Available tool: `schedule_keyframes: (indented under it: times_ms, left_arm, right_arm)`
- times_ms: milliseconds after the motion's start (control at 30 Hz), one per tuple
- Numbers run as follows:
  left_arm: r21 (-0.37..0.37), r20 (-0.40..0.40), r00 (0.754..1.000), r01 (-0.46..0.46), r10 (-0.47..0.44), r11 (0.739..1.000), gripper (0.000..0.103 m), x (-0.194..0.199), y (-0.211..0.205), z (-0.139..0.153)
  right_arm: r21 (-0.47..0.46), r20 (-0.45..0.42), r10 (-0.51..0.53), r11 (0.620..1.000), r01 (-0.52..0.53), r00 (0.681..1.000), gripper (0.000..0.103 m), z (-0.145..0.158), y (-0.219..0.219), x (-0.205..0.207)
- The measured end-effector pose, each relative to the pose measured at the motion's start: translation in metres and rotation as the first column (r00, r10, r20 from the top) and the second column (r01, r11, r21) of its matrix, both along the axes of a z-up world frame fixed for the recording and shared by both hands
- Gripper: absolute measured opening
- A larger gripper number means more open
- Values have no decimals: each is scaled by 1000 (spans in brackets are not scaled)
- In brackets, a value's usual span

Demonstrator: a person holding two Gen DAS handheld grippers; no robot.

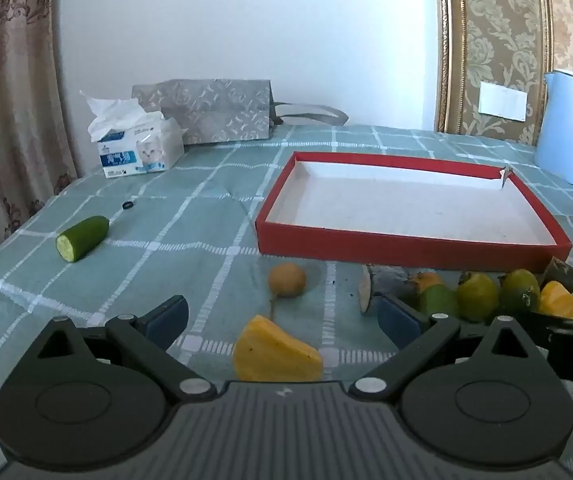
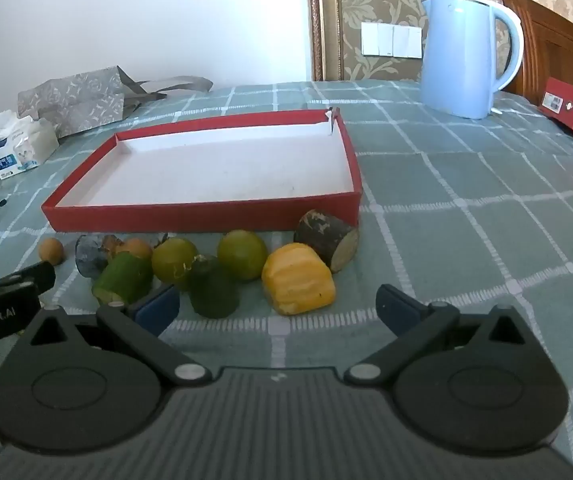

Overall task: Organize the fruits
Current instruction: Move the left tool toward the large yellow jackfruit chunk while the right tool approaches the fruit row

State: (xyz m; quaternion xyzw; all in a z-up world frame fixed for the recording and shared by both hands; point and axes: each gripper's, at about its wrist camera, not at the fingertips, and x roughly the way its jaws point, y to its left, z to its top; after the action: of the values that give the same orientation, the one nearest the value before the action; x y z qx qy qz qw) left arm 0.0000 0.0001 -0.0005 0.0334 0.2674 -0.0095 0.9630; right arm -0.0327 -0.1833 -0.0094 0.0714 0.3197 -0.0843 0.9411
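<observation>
Fruits [image 2: 242, 254] beside red tray [image 2: 202, 212]

checked tablecloth [image 2: 466, 208], red tray [image 2: 206, 216], fruits [image 2: 242, 254], kettle [image 2: 462, 56]

One red tray [image 2: 206, 212]. Two round green citrus fruits [image 2: 174, 260]. Two yellow fruit chunks [image 2: 298, 280], one in each view. Two small brown round fruits [image 2: 51, 250]. One cut cucumber piece [image 1: 82, 238]. One blue kettle [image 2: 462, 56]. One tissue pack [image 1: 138, 148].

left gripper [image 1: 282, 316] wide apart, nothing held | yellow wedge [image 1: 276, 354] between fingers | red tray [image 1: 406, 246] beyond
</observation>
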Motion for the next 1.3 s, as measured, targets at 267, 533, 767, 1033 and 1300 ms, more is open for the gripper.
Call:
schedule_keyframes:
  times_ms: [267, 533, 767, 1033, 1300]
  left_arm:
    - [-15, -43, 999, 4, -5, 1000, 101, 9, 7, -8]
    - [-11, -51, 999, -2, 2, 1000, 101, 9, 1, -13]
    - [-14, -64, 998, 10, -11, 1000, 101, 10, 0, -15]
    - [-16, -72, 997, 19, -20, 1000, 101, 12, 0, -15]
    - [-21, -77, 997, 24, -26, 999, 101, 13, 1, -15]
  right_arm:
    - [23, 15, 5, 1000, -5, 1000, 103, -4, -2, 0]
    - [10, -10, -12, 1000, 12, 1000, 103, -5, -8, 2]
    - [-24, 33, -27, 999, 28, 999, 103, 0, -7, -3]
    - [-8, 35, -14, 1000, 15, 999, 103, -1, -10, -4]
    - [-74, 63, 6, 997, -1, 998, 103, 1, -2, -7]
